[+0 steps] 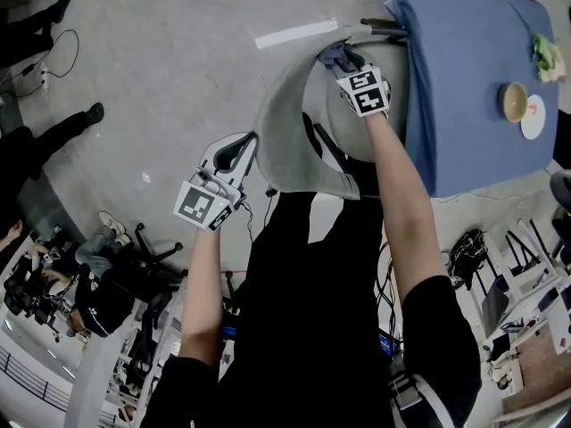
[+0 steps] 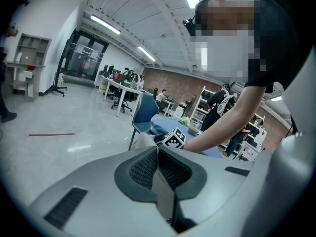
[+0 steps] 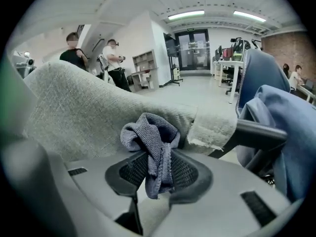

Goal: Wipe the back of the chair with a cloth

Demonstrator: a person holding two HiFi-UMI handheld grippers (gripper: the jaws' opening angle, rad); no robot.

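Right gripper (image 3: 159,158): jaws pinching one grey-blue cloth (image 3: 149,138), soft knit and bunched into a wad, pressed on the chair back near its top edge. One chair (image 1: 287,119): the back is a curved shell in coarse grey woven fabric. Left gripper (image 2: 157,151): ribbed black pads pressed together, nothing between them, off to the chair's side. One table (image 1: 464,78) under a blue cover, just beside the chair. Floor (image 1: 178,52) is smooth grey, in an open office.
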